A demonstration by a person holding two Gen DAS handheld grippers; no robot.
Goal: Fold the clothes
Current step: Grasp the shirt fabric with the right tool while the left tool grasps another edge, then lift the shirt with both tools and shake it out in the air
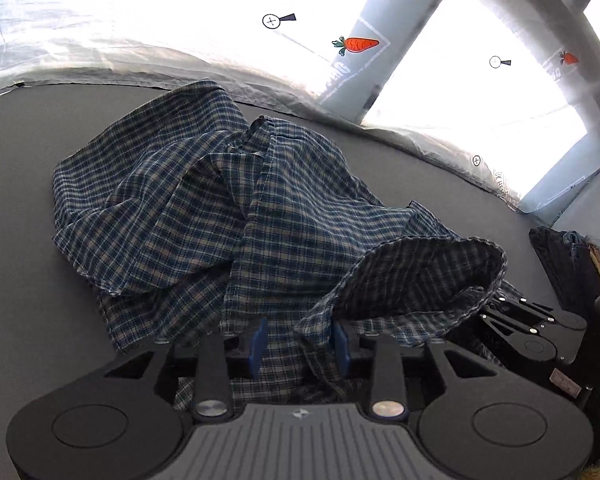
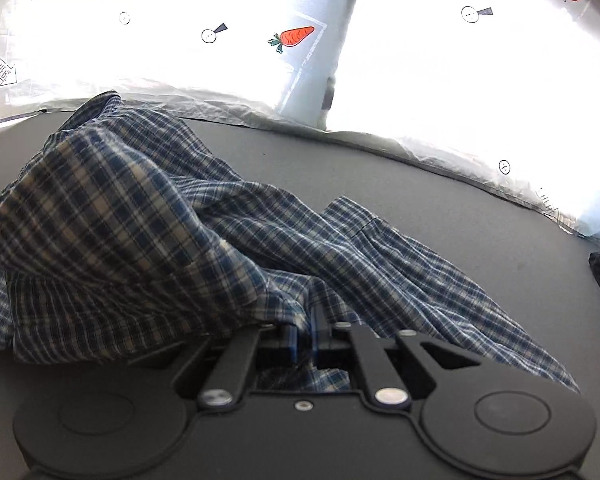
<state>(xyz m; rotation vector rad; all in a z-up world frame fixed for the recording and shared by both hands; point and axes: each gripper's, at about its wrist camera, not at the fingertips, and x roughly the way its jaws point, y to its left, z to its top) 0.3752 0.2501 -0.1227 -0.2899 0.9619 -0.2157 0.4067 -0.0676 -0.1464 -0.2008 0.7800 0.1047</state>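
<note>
- While both grippers sit at the near edge of it, the dark grey table (image 1: 28, 152) fills most of each view, running ahead of the fingers to a back edge.
- Backlit white sheeting (image 1: 140, 20) hangs beyond that back edge, far ahead of both grippers; printed with carrot pictures (image 1: 356, 45) and small circle marks.
- Plaid shirt (image 1: 188, 200), blue, dark and cream check, lies crumpled on the table directly ahead of the left gripper (image 1: 300, 344), bunched in ridges, not flat.
- One cuff-like opening of the shirt (image 1: 428, 276) stands lifted up and gaping, just ahead and to the right of the left gripper, inner side showing.
- Right view: shirt (image 2: 140, 216) is heaped high ahead-left of the right gripper (image 2: 306, 344); a flatter panel spreads ahead-right on the table.
- Dark cloth pile (image 1: 560, 256) rests at the table's far right, right of both grippers, apart from the shirt.
- Right gripper also shows in the left view (image 1: 496, 312), low right, just beside the lifted opening, fingers reaching into the cloth.
- Left gripper: blue pads (image 1: 260, 344) stand apart, jaws part open; shirt cloth lies between and under them, a fold edge touching the right pad; no clamp visible.
- Right gripper: blue pads (image 2: 290, 340) drawn nearly together, pinching a thin fold of shirt cloth between them; cloth rises taut from the pinch towards the heap.
</note>
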